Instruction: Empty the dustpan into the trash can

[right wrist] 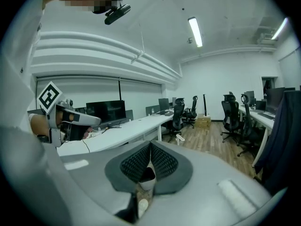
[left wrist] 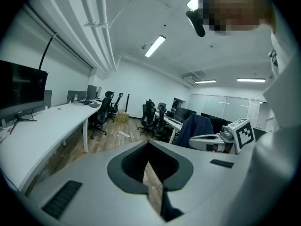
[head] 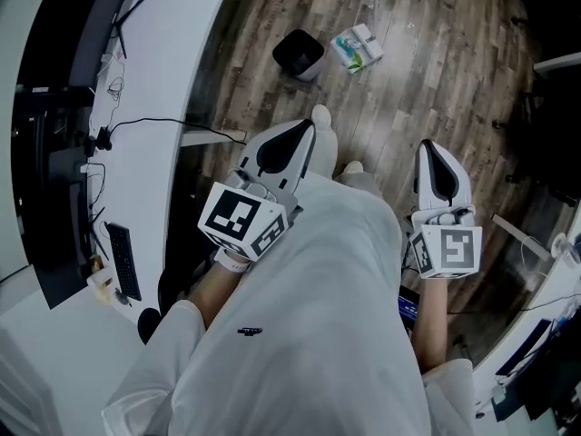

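Standing off from the bin, both tools empty.
Past the desk [head: 172,71], the bin [head: 298,53] stands on the floor with what looks like the dustpan [head: 357,47] just beside it, handy for tipping. The left gripper [head: 304,130] and right gripper [head: 434,153], jaws closed on nothing, hang well short of them, likely mid-approach.

Wood-plank floor [head: 436,80], long white desks [left wrist: 51,121], black office chairs [left wrist: 148,119], ceiling strip lights [left wrist: 155,46]; possibly glass partitions [left wrist: 225,106] beyond.
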